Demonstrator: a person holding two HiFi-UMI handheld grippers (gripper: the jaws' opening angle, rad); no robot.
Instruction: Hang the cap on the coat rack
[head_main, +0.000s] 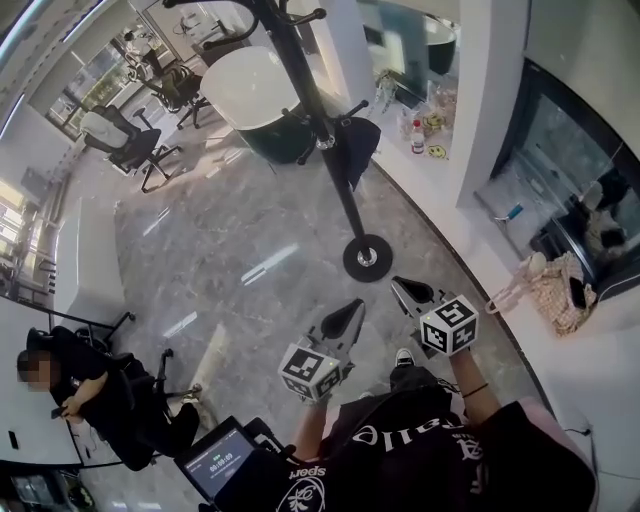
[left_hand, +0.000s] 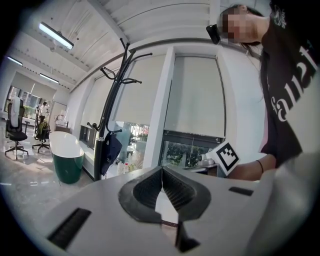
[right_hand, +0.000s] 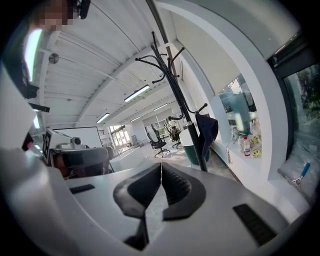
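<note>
The cap hangs on the coat rack (a bathtub stands just behind it).

The black metal coat rack loses its topmost hooks to the head view's upper edge. In the right gripper view, the rack's round base is hidden behind the grey body of the right gripper. The small bottles on the white ledge beside the rack have labels too small to read.

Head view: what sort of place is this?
Probably an open-plan office or showroom: swivel office chairs, a freestanding bathtub, and a coat rack with a dark cap hanging on it.
</note>
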